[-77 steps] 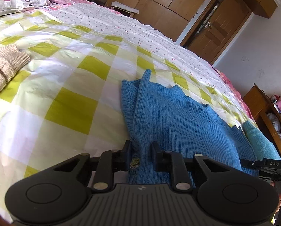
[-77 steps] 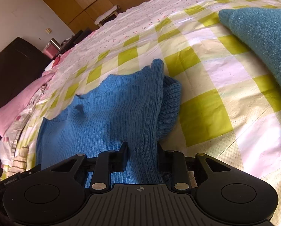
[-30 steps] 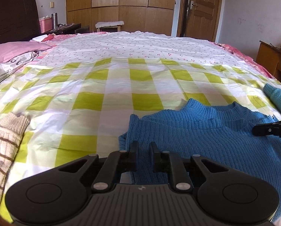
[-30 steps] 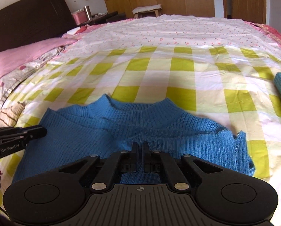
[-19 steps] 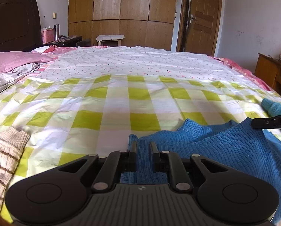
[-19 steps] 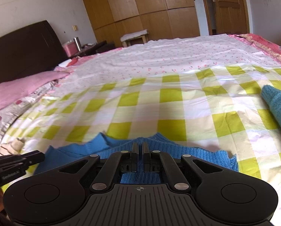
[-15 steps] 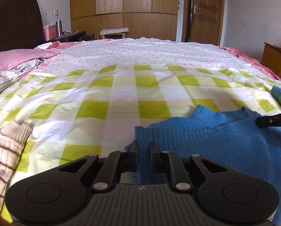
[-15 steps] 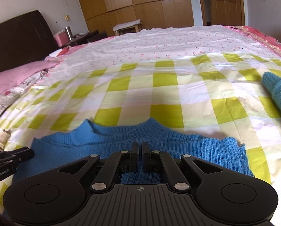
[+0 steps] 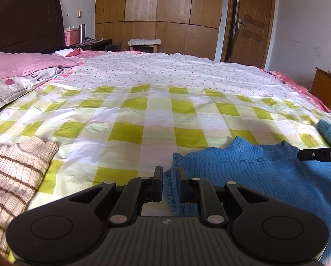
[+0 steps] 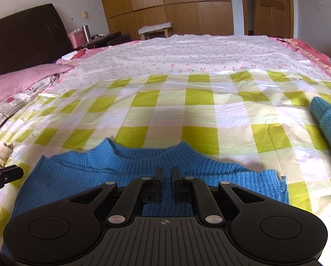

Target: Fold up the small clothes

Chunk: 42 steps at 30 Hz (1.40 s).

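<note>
Since half a second earlier my right gripper [image 10: 166,173], low centre, parted its fingers off the blue sweater [image 10: 125,168], finishing that fold, while my left gripper [image 9: 167,173] stayed clamped on its edge.

Left gripper [image 9: 169,175]: matte black plastic, two flat straight fingers [image 9: 158,182] on paired link arms, silver round pivot screws, two big round discs at the sides, grey ribbed plate with a small crosshair mark. Right gripper [image 10: 166,177]: same build, same black, same silver screws; seen from the left wrist its finger carries white letters "DAS".
</note>
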Motion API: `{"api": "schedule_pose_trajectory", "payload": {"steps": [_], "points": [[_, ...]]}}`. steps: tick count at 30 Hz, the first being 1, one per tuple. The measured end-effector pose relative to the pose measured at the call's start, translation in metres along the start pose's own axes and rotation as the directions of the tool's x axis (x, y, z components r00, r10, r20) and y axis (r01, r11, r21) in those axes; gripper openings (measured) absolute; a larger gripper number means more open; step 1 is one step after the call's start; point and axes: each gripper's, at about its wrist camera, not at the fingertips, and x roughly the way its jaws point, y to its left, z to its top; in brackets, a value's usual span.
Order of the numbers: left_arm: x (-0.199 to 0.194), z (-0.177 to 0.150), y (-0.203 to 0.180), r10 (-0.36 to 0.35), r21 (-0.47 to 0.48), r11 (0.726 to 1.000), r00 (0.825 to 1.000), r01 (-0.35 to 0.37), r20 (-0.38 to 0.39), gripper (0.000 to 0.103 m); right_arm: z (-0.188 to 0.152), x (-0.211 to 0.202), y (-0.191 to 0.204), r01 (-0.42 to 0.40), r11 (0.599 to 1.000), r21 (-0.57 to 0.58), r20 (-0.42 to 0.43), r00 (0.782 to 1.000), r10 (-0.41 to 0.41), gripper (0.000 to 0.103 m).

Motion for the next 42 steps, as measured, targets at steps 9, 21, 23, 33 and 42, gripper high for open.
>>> {"api": "schedule_pose_trajectory", "payload": {"steps": [9, 21, 23, 33, 42], "points": [[-0.037, -0.028, -0.029, -0.126, 0.013, 0.992, 0.992, 0.127, -0.027, 0.023, -0.031, -0.046, -0.006, -0.036, 0.999, -0.005, 0.001, 0.999, 0.036, 0.013], [-0.036, -0.047, -0.039, -0.067, -0.028, 0.998, 0.991, 0.065, -0.116, 0.023, -0.062, -0.057, -0.053, 0.006, 0.995, 0.100, -0.012, 1.000, -0.005, 0.010], [-0.043, -0.048, -0.039, -0.054, -0.034, 0.998, 0.993, 0.050, -0.104, 0.023, -0.059, -0.065, -0.051, 0.005, 0.997, 0.079, 0.011, 1.000, -0.006, 0.013], [-0.047, -0.064, -0.038, 0.011, -0.049, 0.999, 0.985, -0.019, -0.171, 0.023, -0.064, -0.064, -0.064, 0.008, 0.995, 0.103, -0.020, 1.000, -0.006, 0.011], [-0.049, -0.063, -0.039, 0.041, -0.044, 0.998, 0.982, -0.050, -0.183, 0.023, -0.068, -0.066, -0.073, 0.038, 0.993, 0.108, -0.022, 0.999, -0.036, 0.010]]}}
